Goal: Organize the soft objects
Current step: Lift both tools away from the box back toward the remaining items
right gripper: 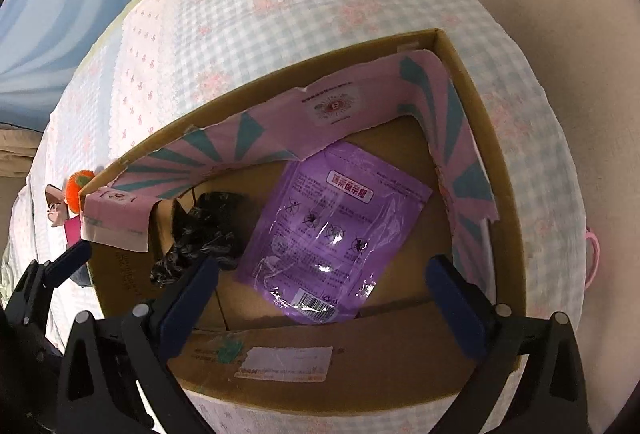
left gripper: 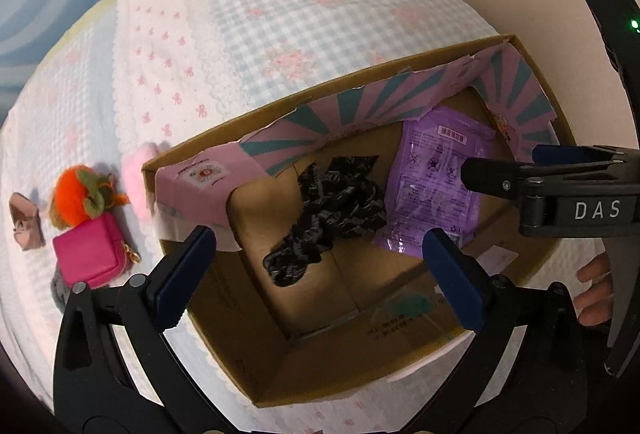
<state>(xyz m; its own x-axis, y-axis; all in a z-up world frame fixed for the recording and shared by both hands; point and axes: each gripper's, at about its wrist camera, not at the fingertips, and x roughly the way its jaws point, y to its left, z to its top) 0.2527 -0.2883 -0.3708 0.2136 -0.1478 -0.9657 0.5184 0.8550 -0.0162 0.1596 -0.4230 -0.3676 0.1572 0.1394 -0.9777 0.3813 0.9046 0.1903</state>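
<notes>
1. Far to the left of the left gripper (left gripper: 316, 266), outside the box, four soft things lie on the checked blue-and-white bed cover with pink bows (left gripper: 280, 14): a small beige-pink fabric piece (left gripper: 26, 220), an orange plush fruit with green leaves (left gripper: 82, 198), a square hot-pink zip pouch (left gripper: 92, 254) touching the plush from below, and a pale pink fluffy item (left gripper: 140, 174) against the box's outer left wall.
2. The left gripper's jaws stand wide apart and hold nothing; its blue pads (left gripper: 182, 278) hang above the open brown cardboard box with a pink-and-teal striped paper liner (left gripper: 400, 350).
3. Between and just beyond those jaws, on the box floor, lies a crumpled black shiny fabric piece (left gripper: 328, 210).
4. Right of it, past the right-hand pad, lies a flat glossy purple plastic packet with printed warnings (left gripper: 436, 178).
5. The right gripper (right gripper: 326, 286) is also spread to its widest and empty; the packet lies between its jaws and somewhat beyond, the black fabric beside its left pad.
6. Judgement: both items look delivered, four still wait outside.
7. Risks: the torn liner flap at the box's left corner could snag a finger as it lifts away; the two grippers sit close and could knock together; the plush and pouch touch, so a loose pinch may drag both.
</notes>
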